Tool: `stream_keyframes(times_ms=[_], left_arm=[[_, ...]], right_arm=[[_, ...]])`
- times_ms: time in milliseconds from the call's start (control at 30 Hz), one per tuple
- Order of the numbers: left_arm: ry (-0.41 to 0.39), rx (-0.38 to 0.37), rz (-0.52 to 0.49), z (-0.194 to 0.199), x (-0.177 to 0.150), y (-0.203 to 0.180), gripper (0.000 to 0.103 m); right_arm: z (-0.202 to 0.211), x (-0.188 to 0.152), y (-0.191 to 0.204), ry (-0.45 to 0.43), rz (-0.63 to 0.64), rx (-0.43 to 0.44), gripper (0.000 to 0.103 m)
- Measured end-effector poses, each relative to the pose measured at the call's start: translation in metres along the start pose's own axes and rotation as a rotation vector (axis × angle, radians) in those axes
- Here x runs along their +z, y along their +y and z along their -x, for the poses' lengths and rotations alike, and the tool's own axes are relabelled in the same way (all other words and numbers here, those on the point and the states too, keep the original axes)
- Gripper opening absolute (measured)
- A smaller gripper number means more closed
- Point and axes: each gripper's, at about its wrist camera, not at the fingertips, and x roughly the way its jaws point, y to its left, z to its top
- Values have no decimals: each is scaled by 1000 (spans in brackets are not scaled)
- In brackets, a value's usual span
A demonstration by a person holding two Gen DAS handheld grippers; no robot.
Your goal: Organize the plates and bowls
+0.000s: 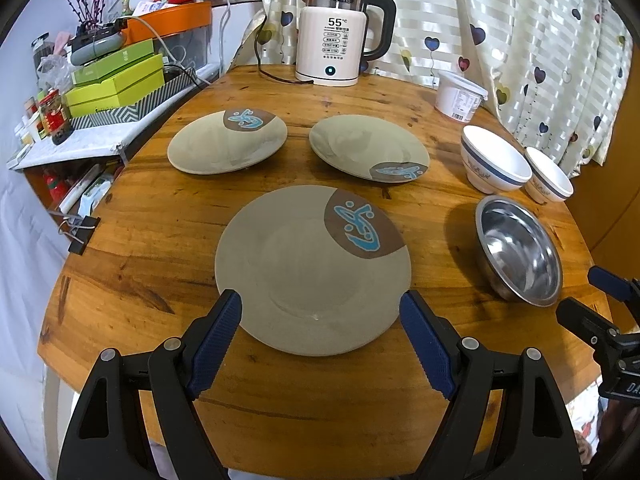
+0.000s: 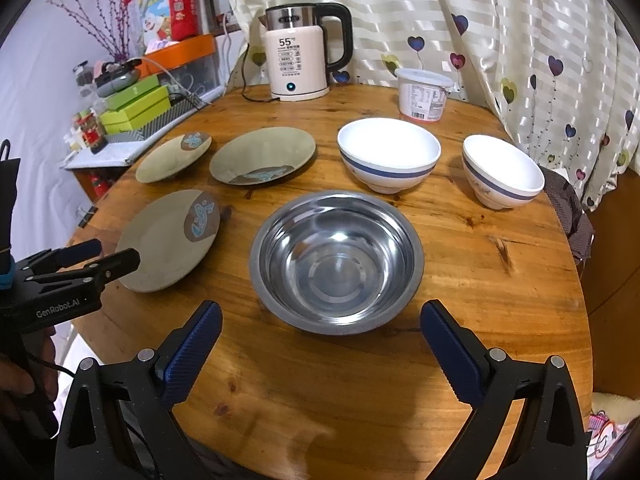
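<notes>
Heart-printed striped curtains point(image 2: 500, 20) hang behind a round wooden table point(image 2: 500, 264). At its far edge stands a cream electric kettle point(image 1: 334, 36) whose display reads "55°C", with a white lidded plastic tub point(image 2: 424, 94) bearing a printed label near it on the right. Three beige round plates with brown-and-blue motifs lie apart: one near the front edge point(image 1: 312, 272), two further back point(image 1: 226, 142) point(image 1: 368, 146). Toward the right side sit a stainless steel bowl point(image 2: 336, 260) and, behind it, two white bowls with blue bands point(image 2: 388, 152) point(image 2: 502, 170). Both claws hang open and empty: the left gripper point(image 1: 320, 340) spread before the front plate, the right gripper point(image 2: 320, 352) before the steel bowl. "GenRobot.AI" is printed on the left gripper's body.
</notes>
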Motion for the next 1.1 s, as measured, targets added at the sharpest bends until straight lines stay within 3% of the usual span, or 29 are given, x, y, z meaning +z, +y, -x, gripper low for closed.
stream_keyframes(times_ms=[1100], left_arm=[[-20,38,64,-16,23,37,82]], right_arm=[[-31,57,55,-2,116,102,94]])
